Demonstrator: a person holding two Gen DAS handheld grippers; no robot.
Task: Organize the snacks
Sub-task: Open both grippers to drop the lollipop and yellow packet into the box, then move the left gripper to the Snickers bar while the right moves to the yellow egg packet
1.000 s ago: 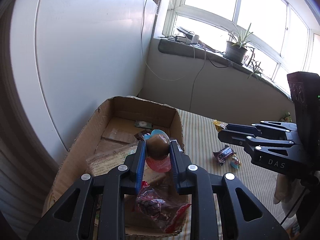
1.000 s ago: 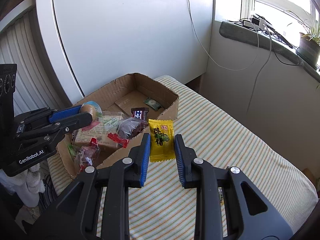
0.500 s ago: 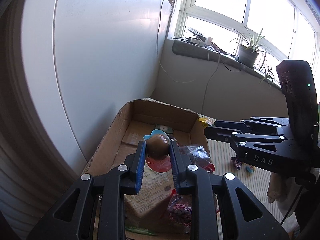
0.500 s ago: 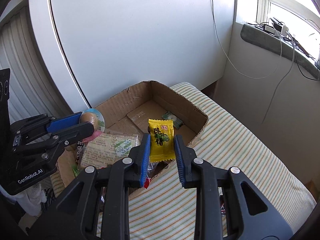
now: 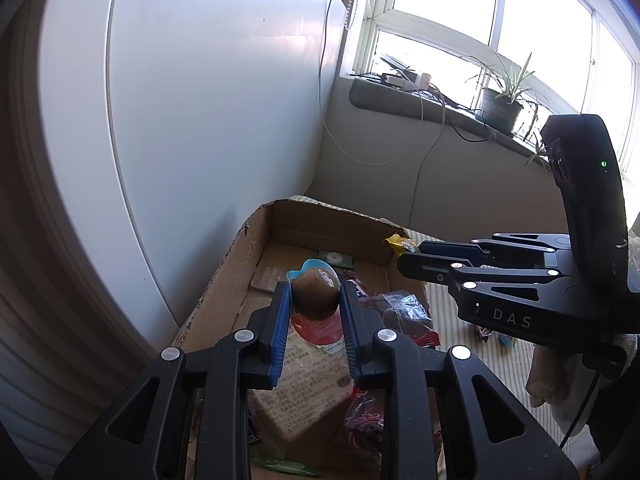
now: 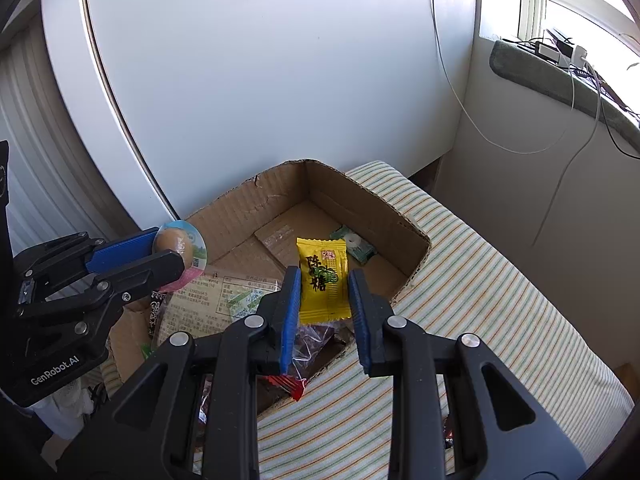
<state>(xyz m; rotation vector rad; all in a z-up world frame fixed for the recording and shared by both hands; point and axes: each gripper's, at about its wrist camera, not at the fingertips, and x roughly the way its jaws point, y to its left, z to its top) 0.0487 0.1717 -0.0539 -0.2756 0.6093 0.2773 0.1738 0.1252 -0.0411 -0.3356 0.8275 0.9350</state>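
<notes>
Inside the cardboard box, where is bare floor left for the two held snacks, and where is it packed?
Bare cardboard shows at the far end of the box, between its back corner and the small green packet, which lies by the right wall. The near half is crowded: a large flat packet and dark wrapped snacks cover the floor.

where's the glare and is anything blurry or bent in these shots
Left wrist view: window blown out white, wall edge bowed by the fisheye, brown snack in shadow. Right wrist view: window corner overexposed, yellow candy packet sharp, print readable.
</notes>
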